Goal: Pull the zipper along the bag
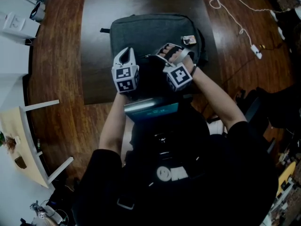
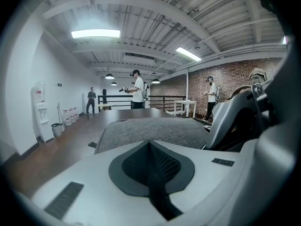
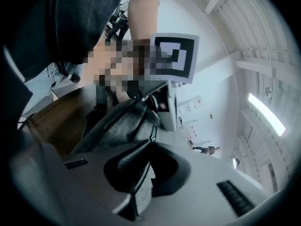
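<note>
Right gripper (image 3: 146, 146): jaws nearly closed, pinching zipper pull (image 3: 152, 132) at near edge of bag (image 1: 150, 32). Left gripper (image 2: 150, 145): jaws together, alongside. Bag lies flat, long axis left-right.

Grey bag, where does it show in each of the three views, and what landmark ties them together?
Head view: grey bag upper centre.
Left gripper view: middle, flat grey fabric.
Right gripper view: centre-left, crumpled; zipper pull pinched in the jaws.
Shared landmark: the wooden table under it.
</note>
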### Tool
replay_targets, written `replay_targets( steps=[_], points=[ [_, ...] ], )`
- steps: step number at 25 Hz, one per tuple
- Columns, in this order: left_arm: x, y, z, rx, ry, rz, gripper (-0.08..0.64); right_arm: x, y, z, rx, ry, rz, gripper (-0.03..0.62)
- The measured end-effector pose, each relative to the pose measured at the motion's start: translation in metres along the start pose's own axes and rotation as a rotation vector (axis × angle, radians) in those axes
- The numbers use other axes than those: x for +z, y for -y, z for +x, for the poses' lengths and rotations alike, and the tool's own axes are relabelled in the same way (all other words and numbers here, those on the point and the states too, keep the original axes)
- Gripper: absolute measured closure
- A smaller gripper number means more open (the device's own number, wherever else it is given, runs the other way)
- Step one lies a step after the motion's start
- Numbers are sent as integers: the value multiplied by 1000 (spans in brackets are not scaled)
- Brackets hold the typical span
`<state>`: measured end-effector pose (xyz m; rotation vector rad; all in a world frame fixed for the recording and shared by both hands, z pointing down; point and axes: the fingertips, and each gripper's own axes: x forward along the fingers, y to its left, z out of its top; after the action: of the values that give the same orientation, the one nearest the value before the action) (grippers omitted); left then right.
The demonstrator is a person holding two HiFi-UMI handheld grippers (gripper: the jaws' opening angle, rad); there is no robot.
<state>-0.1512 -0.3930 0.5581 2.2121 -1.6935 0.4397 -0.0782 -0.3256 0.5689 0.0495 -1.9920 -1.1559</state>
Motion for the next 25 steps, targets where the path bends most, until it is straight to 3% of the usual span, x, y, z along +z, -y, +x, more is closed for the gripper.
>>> replay_targets(
  steps=[25],
  points=[
    [-3,1,1,10,-19,8,555,-38,-17,-29,-42,-22,35,575]
  ],
)
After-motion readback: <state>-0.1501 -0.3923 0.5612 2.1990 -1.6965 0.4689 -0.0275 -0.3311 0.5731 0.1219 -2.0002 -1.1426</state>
